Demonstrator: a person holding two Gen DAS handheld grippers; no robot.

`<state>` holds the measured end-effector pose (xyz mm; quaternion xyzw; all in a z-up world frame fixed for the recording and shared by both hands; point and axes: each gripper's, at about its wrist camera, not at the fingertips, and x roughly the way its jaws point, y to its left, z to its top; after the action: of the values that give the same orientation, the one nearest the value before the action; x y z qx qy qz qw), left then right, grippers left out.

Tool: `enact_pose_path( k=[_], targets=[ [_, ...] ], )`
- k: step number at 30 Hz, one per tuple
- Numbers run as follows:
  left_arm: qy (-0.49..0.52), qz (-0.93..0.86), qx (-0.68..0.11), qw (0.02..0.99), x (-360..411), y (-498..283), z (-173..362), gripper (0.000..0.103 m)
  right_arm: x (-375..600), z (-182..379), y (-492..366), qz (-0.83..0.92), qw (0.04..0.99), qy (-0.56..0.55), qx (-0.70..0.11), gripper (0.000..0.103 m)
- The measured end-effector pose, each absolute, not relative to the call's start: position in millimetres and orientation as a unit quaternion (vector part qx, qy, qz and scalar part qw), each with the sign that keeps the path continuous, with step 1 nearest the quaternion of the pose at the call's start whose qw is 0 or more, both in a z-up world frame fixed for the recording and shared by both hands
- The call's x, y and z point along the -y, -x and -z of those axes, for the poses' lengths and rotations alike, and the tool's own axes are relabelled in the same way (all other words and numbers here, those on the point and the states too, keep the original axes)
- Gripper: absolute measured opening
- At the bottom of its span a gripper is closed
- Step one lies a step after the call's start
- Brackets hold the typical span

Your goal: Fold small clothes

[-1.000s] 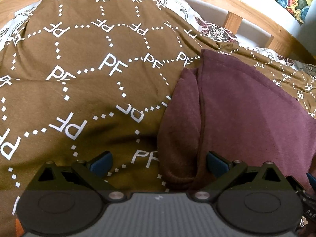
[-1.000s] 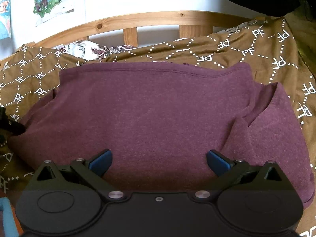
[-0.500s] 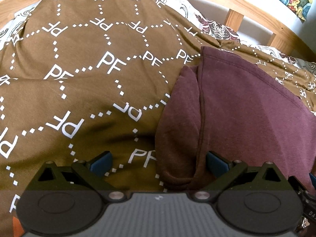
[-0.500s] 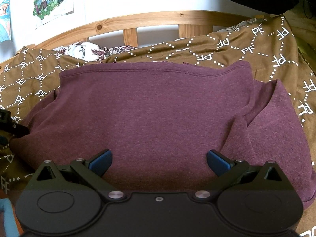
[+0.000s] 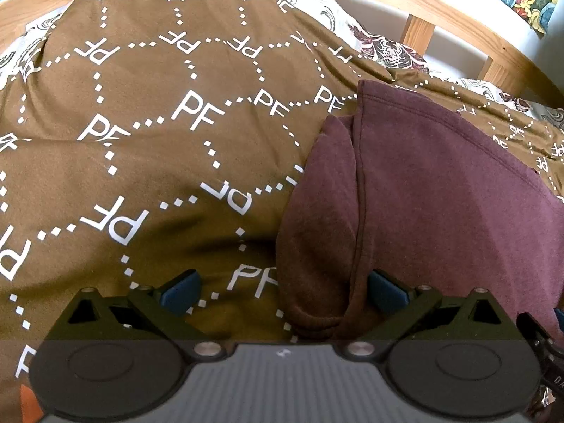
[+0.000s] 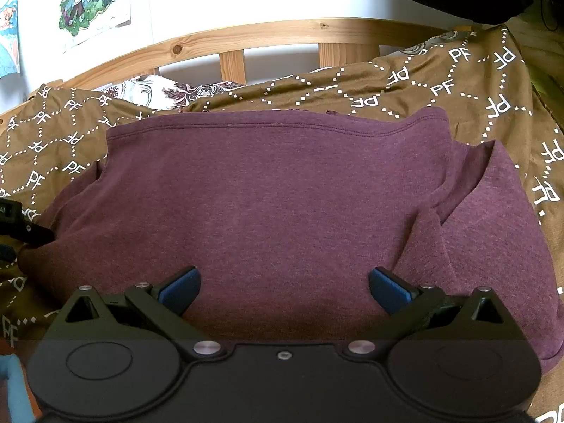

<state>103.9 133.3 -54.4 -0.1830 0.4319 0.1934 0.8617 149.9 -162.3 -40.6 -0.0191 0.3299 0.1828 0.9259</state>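
A maroon knit top lies spread on a brown bedspread printed with white "PF" letters. My right gripper hovers open over the near middle of the top, blue pads wide apart and nothing held. In the left wrist view, the top's left sleeve lies folded in along the body. My left gripper stands open at that sleeve's cuff end, its right pad close beside the seam, the left one over the bedspread. The top's right sleeve is folded inward too.
A wooden bed rail runs along the far side, with a patterned pillow under it and posters on the white wall. The left gripper's black body pokes in at the right view's left edge.
The left gripper has crept slightly forward and right toward the sleeve cuff. The right gripper has barely shifted. Both stay open and the top lies as before.
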Motion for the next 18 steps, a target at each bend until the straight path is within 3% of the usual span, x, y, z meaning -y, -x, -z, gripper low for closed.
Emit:
enact_pose_path(
  k=[10, 18],
  targets=[
    [0.2, -0.166, -0.407, 0.876, -136, -99, 49, 0.102, 163, 41, -150, -0.183, 0.926, 0.018, -0.33, 0.102],
    [0.092, -0.1, -0.38, 0.915, -118, -123, 45, 0.102, 163, 41, -150, -0.184, 0.926, 0.017, -0.329, 0.103]
  ],
)
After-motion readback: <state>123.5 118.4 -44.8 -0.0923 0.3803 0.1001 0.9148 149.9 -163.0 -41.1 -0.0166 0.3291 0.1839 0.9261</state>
